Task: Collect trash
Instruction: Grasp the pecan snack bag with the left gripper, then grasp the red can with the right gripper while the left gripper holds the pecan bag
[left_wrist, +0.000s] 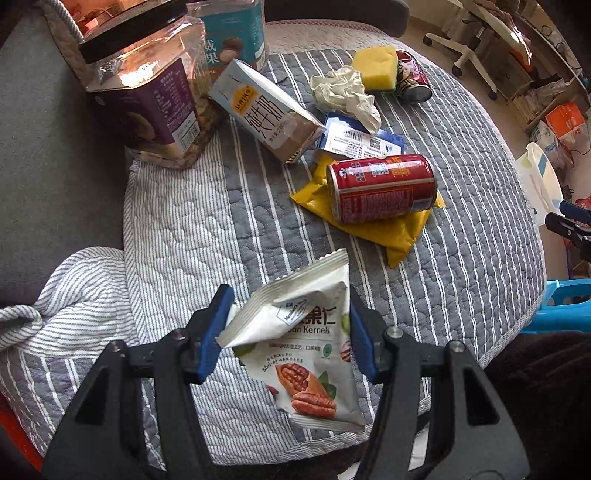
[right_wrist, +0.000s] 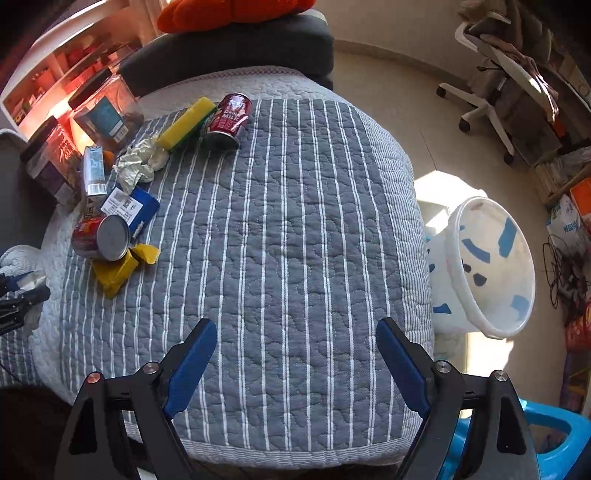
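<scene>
My left gripper (left_wrist: 290, 314) is shut on a white pecan-kernel snack packet (left_wrist: 306, 354), both blue pads pressing its creased sides, and holds it above the striped quilt (left_wrist: 184, 236). Further back on the quilt lie a red can (left_wrist: 380, 188) on a yellow wrapper (left_wrist: 399, 232), a blue labelled packet (left_wrist: 362, 142), a milk carton (left_wrist: 266, 110), crumpled paper (left_wrist: 343, 92) and a second red can (left_wrist: 413, 77). My right gripper (right_wrist: 295, 325) stands open over the bare quilt (right_wrist: 295, 221), with nothing between its fingers. A white bin (right_wrist: 491, 266) stands on the floor to its right.
Two clear jars (left_wrist: 147, 92) with black lids stand at the back left beside a yellow sponge (left_wrist: 376, 66). A blue plastic stool (right_wrist: 546, 435) sits by the quilt's near right edge. An office chair (right_wrist: 491, 74) and boxes crowd the far right.
</scene>
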